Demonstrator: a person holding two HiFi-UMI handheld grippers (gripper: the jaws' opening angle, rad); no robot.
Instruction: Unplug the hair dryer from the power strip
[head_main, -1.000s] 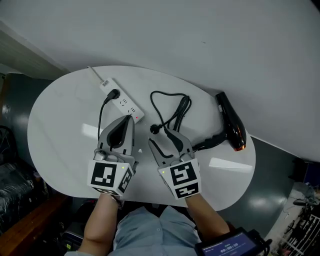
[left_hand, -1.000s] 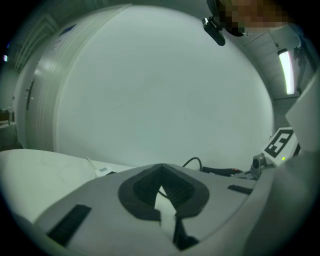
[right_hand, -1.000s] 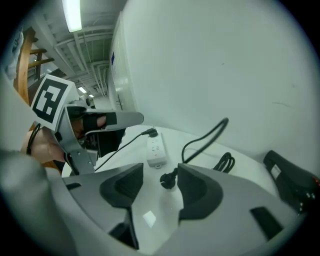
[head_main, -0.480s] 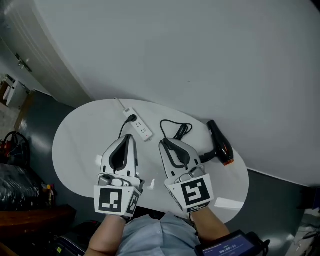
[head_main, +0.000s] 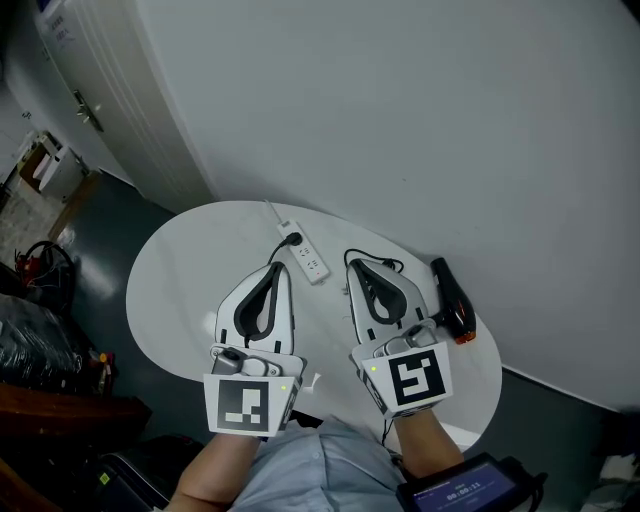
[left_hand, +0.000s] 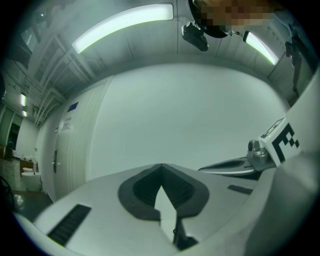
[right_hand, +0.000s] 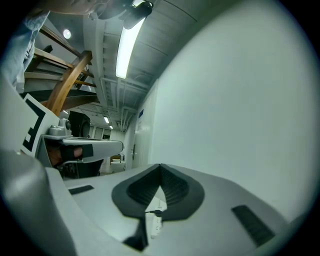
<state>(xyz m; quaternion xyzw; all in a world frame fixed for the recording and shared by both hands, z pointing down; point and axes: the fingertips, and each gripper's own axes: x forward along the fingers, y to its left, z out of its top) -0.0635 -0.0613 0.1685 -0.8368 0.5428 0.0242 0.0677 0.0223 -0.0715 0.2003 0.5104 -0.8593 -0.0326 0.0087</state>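
**Progress of the unplugging, head view and both gripper views.** The power strip lies toward the far side of the white bench. One black plug is seated in the socket at its far end. The cord from that plug runs toward the person and passes out of sight behind the left gripper. The hair dryer lies on the bench to the right of the strip, apart from it and partly covered by the right gripper. A thin loop of black cord shows between strip and dryer. Whether the seated plug belongs to the dryer cannot be told, because the grippers cover the run of both cords and no free plug end can be made out. Left fingers: tips together, nothing between them. Right fingers: have just been closing, tips together, nothing between them; only the strip far below shows through the slit under the tips. Both grippers are held about level and well above the bench, touching nothing. Judgement: no pull is in hand at this moment. If the seated plug is the dryer's, the whole task remains: descend, close on the plug and draw it from the socket. If it is not, the dryer may already be free.
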